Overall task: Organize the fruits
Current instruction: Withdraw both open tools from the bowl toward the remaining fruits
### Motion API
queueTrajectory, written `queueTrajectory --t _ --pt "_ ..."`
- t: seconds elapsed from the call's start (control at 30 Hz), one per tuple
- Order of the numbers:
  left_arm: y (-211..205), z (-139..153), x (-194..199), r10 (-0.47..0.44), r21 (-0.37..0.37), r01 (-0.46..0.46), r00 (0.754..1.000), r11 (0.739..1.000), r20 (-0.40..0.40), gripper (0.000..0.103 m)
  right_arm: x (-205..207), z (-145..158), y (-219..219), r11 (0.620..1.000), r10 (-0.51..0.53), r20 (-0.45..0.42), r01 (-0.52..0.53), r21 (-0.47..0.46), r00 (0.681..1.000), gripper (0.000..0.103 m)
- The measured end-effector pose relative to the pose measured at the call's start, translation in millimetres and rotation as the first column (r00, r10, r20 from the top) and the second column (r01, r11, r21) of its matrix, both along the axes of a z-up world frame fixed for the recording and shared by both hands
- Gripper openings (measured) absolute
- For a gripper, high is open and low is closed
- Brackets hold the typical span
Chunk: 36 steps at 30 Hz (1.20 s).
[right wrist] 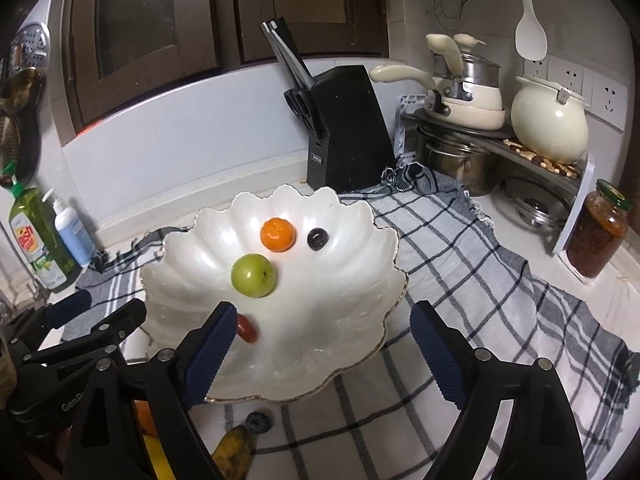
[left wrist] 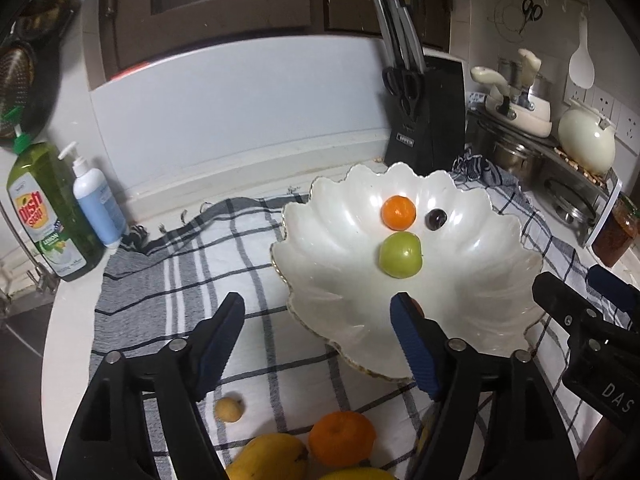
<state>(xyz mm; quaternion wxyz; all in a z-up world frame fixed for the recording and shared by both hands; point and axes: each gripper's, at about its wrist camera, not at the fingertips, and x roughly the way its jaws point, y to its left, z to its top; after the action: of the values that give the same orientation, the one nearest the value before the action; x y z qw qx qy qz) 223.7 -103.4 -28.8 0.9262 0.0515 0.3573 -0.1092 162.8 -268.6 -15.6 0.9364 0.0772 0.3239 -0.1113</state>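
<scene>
Where cabinets loom, checked cloth (right wrist: pixel 460 264).

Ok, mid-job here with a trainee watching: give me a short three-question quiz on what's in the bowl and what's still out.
1. True or false: the green apple lies inside the scalloped white bowl.
2. Which fruit still lies on the checked cloth, outside the bowl? A) small orange B) large orange C) dark plum
3. Fill in: both grippers, left gripper and right gripper, have their fingers ____ and hold nothing.

Key: 1 true; 2 B; 3 open.
</scene>
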Motion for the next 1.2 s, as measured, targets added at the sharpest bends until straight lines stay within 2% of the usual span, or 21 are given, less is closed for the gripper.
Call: queueTrajectory --t 0.23,0.33,0.5,0.93,1.2 --pt "10.9 17.3 -15.0 0.022 0.008 -0.022 0.999 1.000 0.039 0.078 -13.9 16.1 11.4 1.000 0.008 0.035 -0.007 -0.020 0.999 0.089" --pt "16.8 24.0 -23.6 0.031 0.007 -0.032 0.998 0.999 0.061 0.083 -19.2 20.1 14.7 1.000 0.010 0.040 -0.009 -0.020 0.999 0.089" --pt "24.3 28.5 -35.6 0.038 -0.002 -0.038 0.997 0.999 0.065 0.084 -26.9 21.2 19.4 1.000 0.015 0.034 -0.014 -0.008 0.999 0.089" --pt "39.0 10.7 -71.5 0.052 -0.020 -0.051 0.998 0.998 0.026 0.088 -54.5 12.1 32.6 0.999 0.032 0.017 -0.032 -0.005 0.999 0.092" --pt "38.1 -7.3 -88.8 0.042 -0.023 -0.042 0.999 0.999 -0.003 0.089 -68.9 -6.2 30.0 1.000 0.030 -0.018 -0.030 0.003 0.999 0.092"
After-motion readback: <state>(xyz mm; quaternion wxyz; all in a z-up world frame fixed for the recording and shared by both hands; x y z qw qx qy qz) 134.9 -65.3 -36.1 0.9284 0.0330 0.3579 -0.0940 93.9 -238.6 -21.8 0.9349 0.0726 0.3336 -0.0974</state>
